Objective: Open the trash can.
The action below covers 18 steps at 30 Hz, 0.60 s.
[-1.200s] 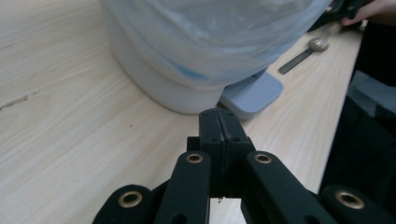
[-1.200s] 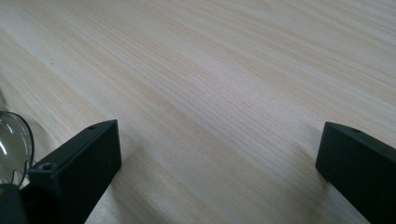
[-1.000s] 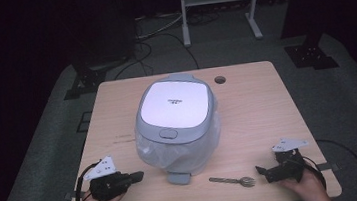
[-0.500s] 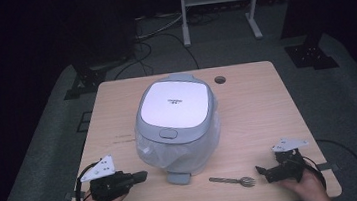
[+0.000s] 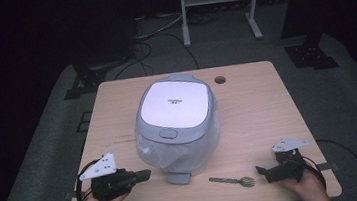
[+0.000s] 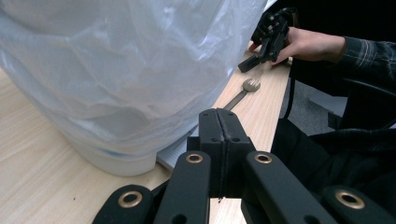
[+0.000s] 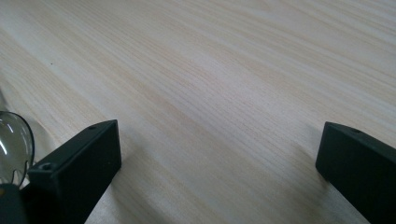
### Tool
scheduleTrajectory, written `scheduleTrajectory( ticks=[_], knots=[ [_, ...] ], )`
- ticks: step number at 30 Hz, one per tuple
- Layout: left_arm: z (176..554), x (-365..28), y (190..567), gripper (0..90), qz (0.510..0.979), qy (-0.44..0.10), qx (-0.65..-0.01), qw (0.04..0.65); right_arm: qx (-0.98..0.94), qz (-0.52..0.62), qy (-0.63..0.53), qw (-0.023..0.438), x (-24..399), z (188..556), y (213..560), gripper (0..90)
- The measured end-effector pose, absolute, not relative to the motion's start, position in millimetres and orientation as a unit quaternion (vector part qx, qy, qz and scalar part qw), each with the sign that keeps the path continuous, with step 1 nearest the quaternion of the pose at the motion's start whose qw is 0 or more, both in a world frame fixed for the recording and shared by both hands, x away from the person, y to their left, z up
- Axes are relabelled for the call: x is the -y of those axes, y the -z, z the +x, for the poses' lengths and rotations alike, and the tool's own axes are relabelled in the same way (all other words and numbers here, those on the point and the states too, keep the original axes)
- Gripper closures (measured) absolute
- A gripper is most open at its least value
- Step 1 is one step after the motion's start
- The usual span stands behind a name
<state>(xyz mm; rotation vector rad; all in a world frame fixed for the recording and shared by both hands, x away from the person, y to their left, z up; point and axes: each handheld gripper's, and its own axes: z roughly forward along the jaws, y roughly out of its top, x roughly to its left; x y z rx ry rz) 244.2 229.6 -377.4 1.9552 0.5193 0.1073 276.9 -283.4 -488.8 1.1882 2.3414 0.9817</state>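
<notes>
A white and grey rice cooker [image 5: 176, 123] stands mid-table with its lid down and a clear plastic bag [image 6: 116, 70] around its body. A metal utensil [image 5: 232, 180] lies on the wood near the front edge, right of the cooker. My left gripper [image 5: 146, 174] is held at the front left, pointing right at the cooker's base, and its jaws [image 6: 218, 114] are pressed together on nothing. My right gripper [image 5: 259, 171] rests at the front right, just right of the utensil. Its jaws [image 7: 219, 149] stand wide apart over bare wood, with the shiny utensil end [image 7: 14, 144] beside one jaw.
A grey tab [image 5: 178, 177] sticks out at the cooker's front base. The wooden table [image 5: 263, 116] has a cable hole [image 5: 220, 80] near its back edge. On the dark floor behind are a metal stand [image 5: 217, 6] and cables. A person's hand [image 6: 308, 44] holds the right gripper.
My left gripper has risen a little off the table, still shut. The right gripper, cooker and utensil have not moved.
</notes>
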Motion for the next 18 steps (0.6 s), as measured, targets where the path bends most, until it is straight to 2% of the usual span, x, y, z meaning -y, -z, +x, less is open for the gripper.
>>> scheduleTrajectory(
  ticks=[18],
  knots=[
    [244.4,-220.3,350.9,89.8,0.814,-0.047,-0.186,0.548,-0.823,0.418,-0.345,0.169,283.4,277.0,488.8,0.0]
  ],
)
